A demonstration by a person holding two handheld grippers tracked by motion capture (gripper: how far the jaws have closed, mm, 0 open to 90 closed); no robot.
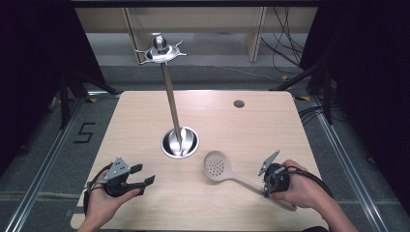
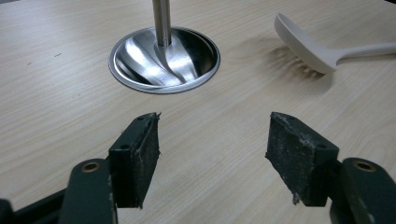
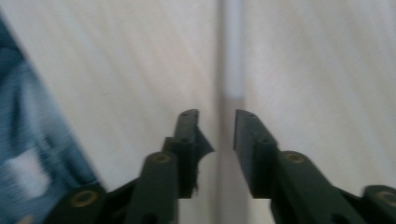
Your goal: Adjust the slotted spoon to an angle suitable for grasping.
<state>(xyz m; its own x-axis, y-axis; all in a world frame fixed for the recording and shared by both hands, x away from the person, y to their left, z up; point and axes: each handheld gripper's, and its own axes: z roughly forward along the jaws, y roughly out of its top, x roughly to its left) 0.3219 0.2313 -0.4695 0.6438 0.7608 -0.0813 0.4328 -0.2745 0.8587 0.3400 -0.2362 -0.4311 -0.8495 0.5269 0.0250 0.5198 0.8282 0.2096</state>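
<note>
Slotted spoon (image 1: 220,166), pale beige plastic with perforated bowl, is lying on the light wood counter (image 1: 270,125), long axis running from bowl near the steel rack base (image 1: 180,142) down to the right hand-held gripper (image 1: 267,186), whose jaws are straddling the handle, slightly apart; left hand-held gripper (image 1: 145,180) is sitting wide apart, farther off

Wooden table (image 1: 145,121) – round grey grommet (image 1: 239,103) near far edge. Floor left of table: "5" marking (image 1: 85,132). Cables (image 1: 285,43) on floor, far right – wooden shelf legs behind.
</note>
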